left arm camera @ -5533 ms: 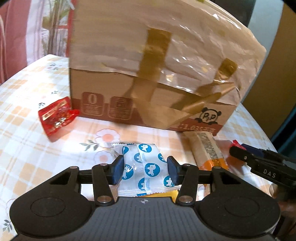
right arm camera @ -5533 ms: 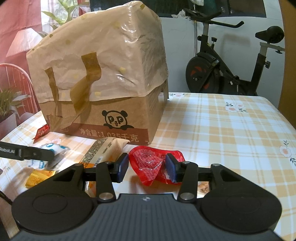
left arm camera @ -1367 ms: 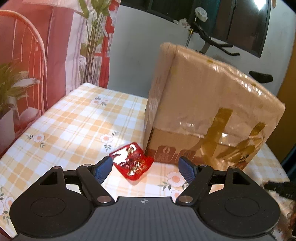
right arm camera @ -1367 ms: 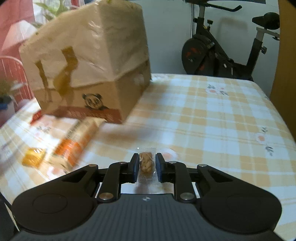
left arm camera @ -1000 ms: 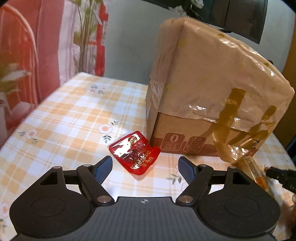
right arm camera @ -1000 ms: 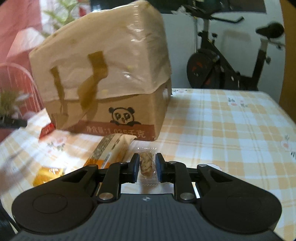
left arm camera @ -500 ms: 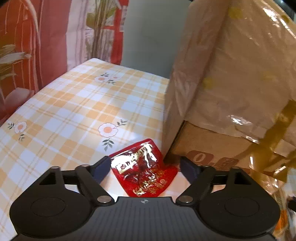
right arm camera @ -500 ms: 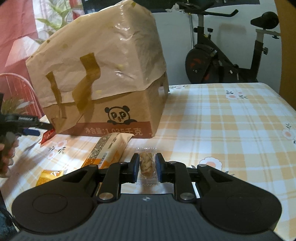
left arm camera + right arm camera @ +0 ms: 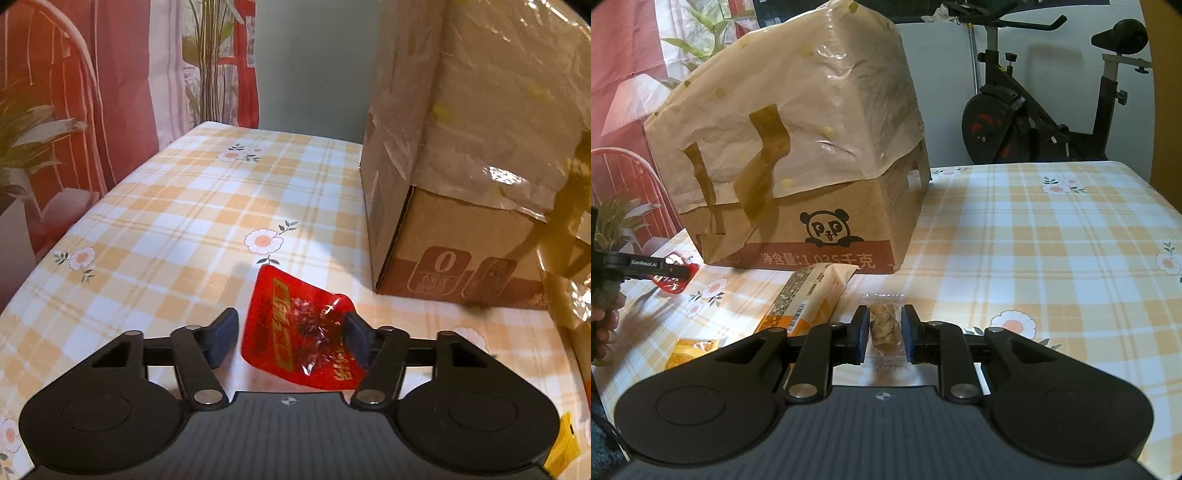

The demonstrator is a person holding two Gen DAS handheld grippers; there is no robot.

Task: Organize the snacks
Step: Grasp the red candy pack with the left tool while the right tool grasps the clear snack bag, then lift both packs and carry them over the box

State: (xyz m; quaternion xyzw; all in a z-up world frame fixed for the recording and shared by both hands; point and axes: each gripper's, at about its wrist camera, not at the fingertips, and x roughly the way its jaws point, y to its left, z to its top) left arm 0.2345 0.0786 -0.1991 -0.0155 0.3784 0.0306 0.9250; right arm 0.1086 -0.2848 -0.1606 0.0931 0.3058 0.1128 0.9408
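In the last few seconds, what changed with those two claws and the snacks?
The left claw let go of the blue-and-white packets, moved over to the red packet, and its jaws have just been closing around it. The right claw swapped a red packet for the clear-wrapped snack. The box stayed put.

Dim warm indoor light, soft shadows, glare on plastic wrap (image 9: 498, 173) — fisheye-curved, dark corners

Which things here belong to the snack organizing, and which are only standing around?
Belong to the job:
- red snack packet, between the left gripper's closing jaws
- small clear-wrapped snack, held by the right gripper
- long orange-and-white snack bar
- small yellow packet
- cardboard box

Just lying about:
- exercise bike
- checked tablecloth
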